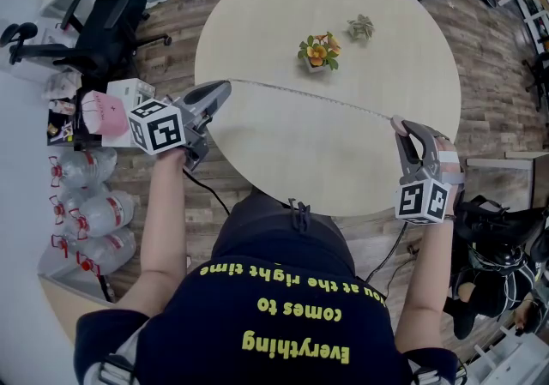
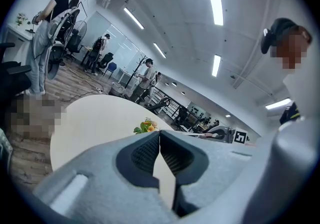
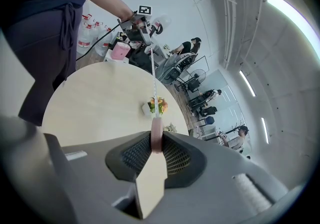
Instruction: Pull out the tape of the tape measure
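Person at a round pale wooden table (image 1: pixel 283 152) with a grey two-jaw gripper in each hand; left gripper (image 1: pixel 226 85), seen at the head view's left, points over the table's edge, its jaws pressed together at the tips (image 2: pixel 160 133) on the end of the thin pale measuring tape (image 1: pixel 309 98); right gripper (image 1: pixel 403 128), at the table's right edge, pinches the small round pink tape measure case (image 1: pixel 398 123) between its ribbed pads, the case standing edge-on in the jaws (image 3: pixel 156 135); the tape runs straight and taut from case to left gripper, above the tabletop and well drawn out (image 3: pixel 153 83); beyond the tape stand a small white pot of orange flowers (image 1: pixel 319 51) and, just beside it, a smaller green plant (image 1: pixel 360 27), both apart from the tape.
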Demonstrator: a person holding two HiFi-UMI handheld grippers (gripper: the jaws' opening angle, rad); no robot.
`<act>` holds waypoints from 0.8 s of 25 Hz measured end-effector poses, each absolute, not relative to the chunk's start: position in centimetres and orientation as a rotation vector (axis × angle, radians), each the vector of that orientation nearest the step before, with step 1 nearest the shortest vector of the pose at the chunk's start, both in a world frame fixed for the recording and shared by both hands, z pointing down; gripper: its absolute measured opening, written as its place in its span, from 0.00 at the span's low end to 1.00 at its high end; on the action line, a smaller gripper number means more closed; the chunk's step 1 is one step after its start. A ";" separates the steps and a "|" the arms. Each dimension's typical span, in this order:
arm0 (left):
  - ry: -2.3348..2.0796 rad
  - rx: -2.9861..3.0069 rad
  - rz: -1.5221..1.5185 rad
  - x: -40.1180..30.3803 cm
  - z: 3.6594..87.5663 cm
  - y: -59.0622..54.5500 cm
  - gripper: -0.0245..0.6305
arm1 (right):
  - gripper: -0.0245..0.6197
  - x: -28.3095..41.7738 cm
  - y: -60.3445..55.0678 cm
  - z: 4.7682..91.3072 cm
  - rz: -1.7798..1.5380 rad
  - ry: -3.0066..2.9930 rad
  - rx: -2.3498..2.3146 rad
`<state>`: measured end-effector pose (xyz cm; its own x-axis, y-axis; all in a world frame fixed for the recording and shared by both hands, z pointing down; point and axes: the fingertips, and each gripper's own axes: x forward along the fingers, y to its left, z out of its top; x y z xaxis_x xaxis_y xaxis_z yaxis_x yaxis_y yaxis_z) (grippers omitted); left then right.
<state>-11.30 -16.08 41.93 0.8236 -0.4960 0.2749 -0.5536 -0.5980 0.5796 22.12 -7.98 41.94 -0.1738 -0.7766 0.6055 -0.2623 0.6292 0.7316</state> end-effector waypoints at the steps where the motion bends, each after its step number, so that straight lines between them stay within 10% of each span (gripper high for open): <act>1: -0.772 2.323 0.108 -11.4 41.9 -16.2 0.05 | 0.17 22.1 -8.0 41.9 -0.573 -1.732 0.851; 20: -0.753 2.319 0.108 -11.0 42.2 -15.5 0.05 | 0.17 21.7 -7.6 42.0 -0.568 -1.733 0.847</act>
